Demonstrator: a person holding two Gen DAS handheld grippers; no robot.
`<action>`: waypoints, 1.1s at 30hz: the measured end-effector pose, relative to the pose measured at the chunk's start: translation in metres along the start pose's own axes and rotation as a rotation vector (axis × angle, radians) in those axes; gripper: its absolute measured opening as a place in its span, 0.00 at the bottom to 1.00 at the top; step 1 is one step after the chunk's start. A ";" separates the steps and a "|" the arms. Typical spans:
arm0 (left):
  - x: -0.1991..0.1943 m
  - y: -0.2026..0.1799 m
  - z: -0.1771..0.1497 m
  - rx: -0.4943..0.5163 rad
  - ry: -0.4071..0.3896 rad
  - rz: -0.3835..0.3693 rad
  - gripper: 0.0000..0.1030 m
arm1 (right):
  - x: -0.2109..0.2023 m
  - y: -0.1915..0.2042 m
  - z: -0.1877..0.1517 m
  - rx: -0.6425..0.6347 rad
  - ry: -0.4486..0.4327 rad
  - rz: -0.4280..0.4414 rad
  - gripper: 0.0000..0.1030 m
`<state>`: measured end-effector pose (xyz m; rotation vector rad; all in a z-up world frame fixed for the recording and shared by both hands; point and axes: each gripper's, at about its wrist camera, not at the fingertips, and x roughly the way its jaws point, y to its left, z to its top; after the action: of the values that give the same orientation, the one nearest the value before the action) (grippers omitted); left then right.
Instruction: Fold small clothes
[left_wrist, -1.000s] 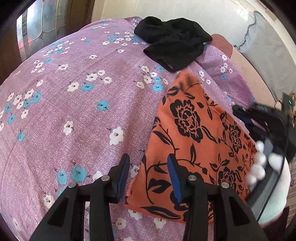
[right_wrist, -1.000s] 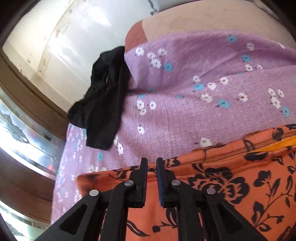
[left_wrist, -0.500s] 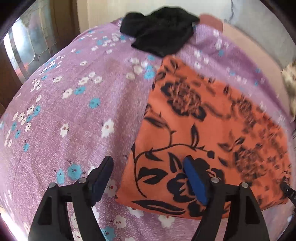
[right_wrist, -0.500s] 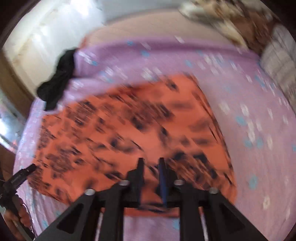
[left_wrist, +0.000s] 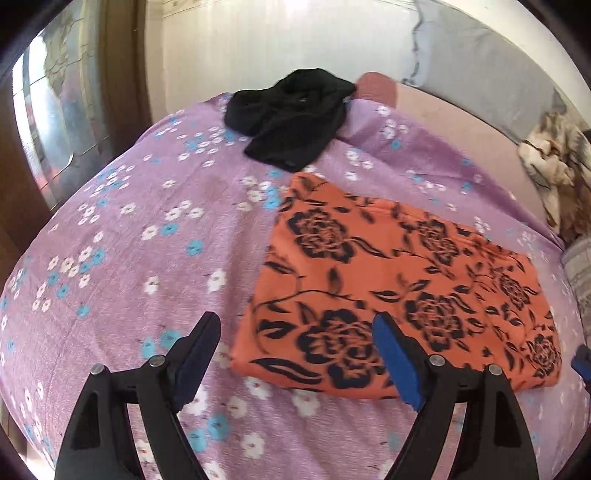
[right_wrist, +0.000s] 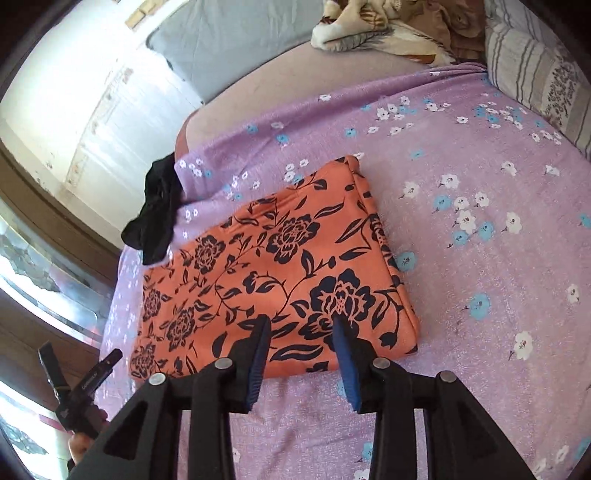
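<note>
An orange cloth with black flowers (left_wrist: 399, 284) lies folded flat in a rectangle on the purple flowered bedsheet (left_wrist: 122, 258); it also shows in the right wrist view (right_wrist: 273, 266). My left gripper (left_wrist: 297, 332) is open and empty, held above the cloth's near left corner. My right gripper (right_wrist: 302, 332) is open and empty, above the cloth's near edge. The left gripper also shows at the lower left of the right wrist view (right_wrist: 79, 384). A crumpled black garment (left_wrist: 291, 114) lies at the far end of the sheet, seen too in the right wrist view (right_wrist: 157, 214).
A patterned blanket (right_wrist: 380, 26) and a striped pillow (right_wrist: 535, 74) lie at the bed's far right. A grey pillow (right_wrist: 229, 48) leans on the wall. A glass-paned wooden door (left_wrist: 55, 122) stands left of the bed.
Both grippers have opened wide and pulled back from the orange cloth, which now lies released and flat. The right gripper was shut half a second ago.
</note>
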<state>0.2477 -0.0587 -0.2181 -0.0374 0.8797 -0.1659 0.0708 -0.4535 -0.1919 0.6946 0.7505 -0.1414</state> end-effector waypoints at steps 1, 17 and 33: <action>0.003 -0.005 -0.001 0.002 0.009 -0.021 0.82 | 0.005 -0.002 0.000 0.016 -0.010 0.004 0.58; 0.004 0.014 -0.031 -0.048 0.138 0.010 0.86 | 0.014 -0.043 -0.017 0.217 0.052 0.169 0.57; 0.058 0.033 -0.027 -0.345 0.193 -0.283 0.86 | 0.075 -0.071 -0.027 0.488 0.098 0.251 0.62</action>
<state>0.2673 -0.0345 -0.2832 -0.4758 1.0863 -0.2832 0.0850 -0.4821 -0.2940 1.2613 0.7211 -0.0603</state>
